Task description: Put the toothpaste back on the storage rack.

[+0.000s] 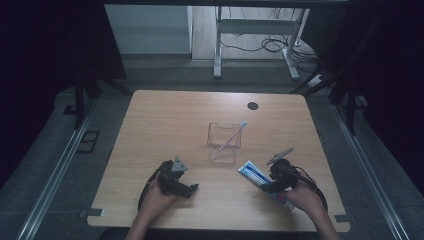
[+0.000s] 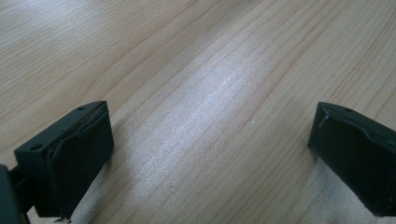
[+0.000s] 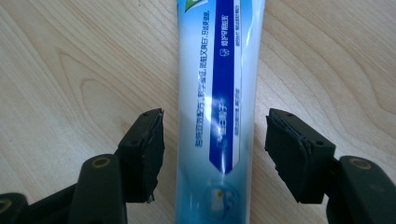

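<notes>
A blue-and-white toothpaste tube [image 1: 251, 173] [image 3: 217, 88] lies flat on the wooden table [image 1: 165, 115] at the front right. My right gripper [image 1: 276, 181] [image 3: 215, 128] straddles the tube, one jaw on each side. A gap of bare wood shows between each pad and the tube, so the gripper is open. At the front left, my left gripper [image 1: 186, 188] [image 2: 210, 126] rests low over bare wood, open wide with nothing between its jaws. A clear plastic box [image 1: 223, 145] stands mid-table with a pink toothbrush [image 1: 235, 134] leaning in it, head up to the right.
A small black round cap [image 1: 253, 106] is set in the tabletop near the far edge. Beyond the table stand a white desk frame [image 1: 218, 45] and loose floor cables [image 1: 272, 45]. Dark curtains close both sides.
</notes>
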A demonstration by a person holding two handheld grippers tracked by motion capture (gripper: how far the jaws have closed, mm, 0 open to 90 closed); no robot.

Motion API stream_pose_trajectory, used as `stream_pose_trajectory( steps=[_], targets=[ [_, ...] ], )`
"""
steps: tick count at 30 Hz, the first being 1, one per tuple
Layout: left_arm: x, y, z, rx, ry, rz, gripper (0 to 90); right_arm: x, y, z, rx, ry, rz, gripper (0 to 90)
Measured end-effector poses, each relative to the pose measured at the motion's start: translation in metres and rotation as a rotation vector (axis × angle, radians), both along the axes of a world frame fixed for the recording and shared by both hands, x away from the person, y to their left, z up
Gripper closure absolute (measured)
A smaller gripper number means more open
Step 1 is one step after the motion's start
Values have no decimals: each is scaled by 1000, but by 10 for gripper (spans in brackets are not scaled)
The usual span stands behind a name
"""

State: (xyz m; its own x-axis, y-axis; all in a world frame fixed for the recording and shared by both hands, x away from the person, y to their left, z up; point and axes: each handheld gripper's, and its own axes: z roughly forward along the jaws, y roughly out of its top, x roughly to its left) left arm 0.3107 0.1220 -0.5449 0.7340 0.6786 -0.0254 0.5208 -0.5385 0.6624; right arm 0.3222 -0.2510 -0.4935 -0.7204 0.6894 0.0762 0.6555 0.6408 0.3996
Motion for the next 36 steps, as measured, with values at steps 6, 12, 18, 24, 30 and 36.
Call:
stream_pose_trajectory(
  steps=[6, 12, 18, 24, 30, 36],
  targets=[
    [0, 0, 0, 5, 2, -4, 1, 9, 17, -4, -108, 35, 31, 384],
    [0, 0, 0, 5, 2, -5, 1, 20, 26, -9, -163, 72, 46, 439],
    [0, 0, 0, 5, 2, -4, 1, 23, 33, -8, -203, 92, 57, 473],
    [0, 0, 0, 5, 2, -4, 1, 24, 33, -5, -200, 98, 64, 577],
    [0, 0, 0, 5, 2, -5, 1, 24, 29, 0, -170, 87, 66, 673],
    [0, 0, 0, 5, 2, -5, 1, 24, 26, 3, -150, 64, 59, 696]
  ],
)
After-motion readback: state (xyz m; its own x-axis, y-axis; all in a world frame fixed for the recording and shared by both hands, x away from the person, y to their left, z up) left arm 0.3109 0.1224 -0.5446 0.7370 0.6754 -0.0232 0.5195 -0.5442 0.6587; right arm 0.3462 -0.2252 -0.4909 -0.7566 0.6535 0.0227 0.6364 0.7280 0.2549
